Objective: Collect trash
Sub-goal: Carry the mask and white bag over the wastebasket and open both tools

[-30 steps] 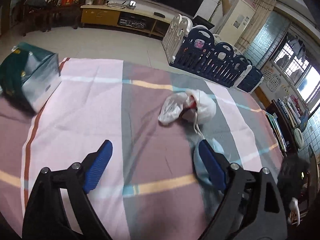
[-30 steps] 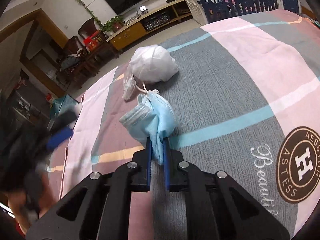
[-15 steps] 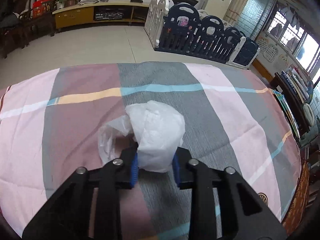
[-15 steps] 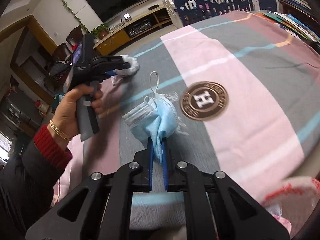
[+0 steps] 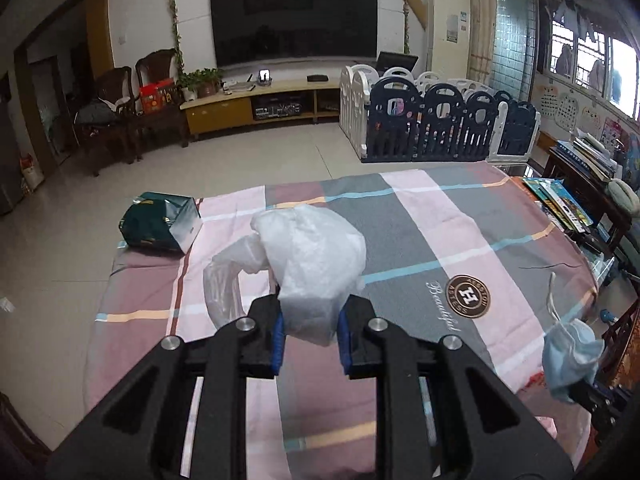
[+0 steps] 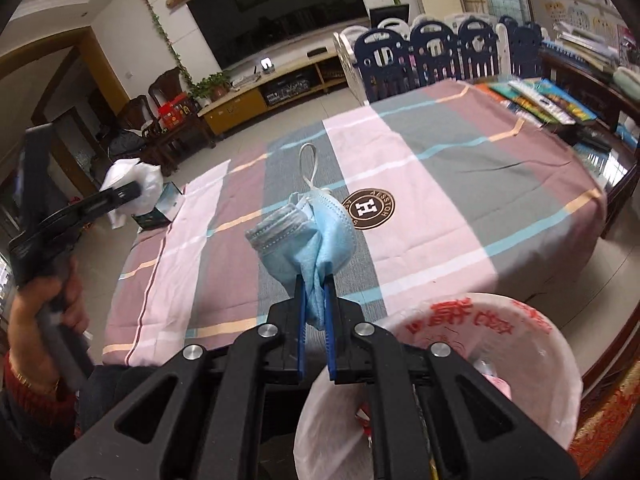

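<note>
My left gripper (image 5: pixel 310 330) is shut on a crumpled white plastic bag (image 5: pixel 316 256) and holds it in the air above the table's near side. My right gripper (image 6: pixel 316 292) is shut on a blue face mask (image 6: pixel 310 236), lifted off the table, just beyond the rim of a bin lined with a white bag with red print (image 6: pixel 472 320). The mask also shows at the right edge of the left wrist view (image 5: pixel 570 354). The held bag and the left gripper show at the left of the right wrist view (image 6: pixel 132 186).
The table wears a checked pink, grey and mauve cloth (image 5: pixel 420 216) with a round brown logo (image 5: pixel 468 294). A dark green box (image 5: pixel 160 226) sits on its far left corner. Books (image 6: pixel 536 100) lie on a side table at right. A playpen fence (image 5: pixel 440 124) stands beyond.
Both grippers have lifted and drawn back from the table with their loads. The left raised the white bag off the cloth. The right carried the mask to above the bin's rim.
</note>
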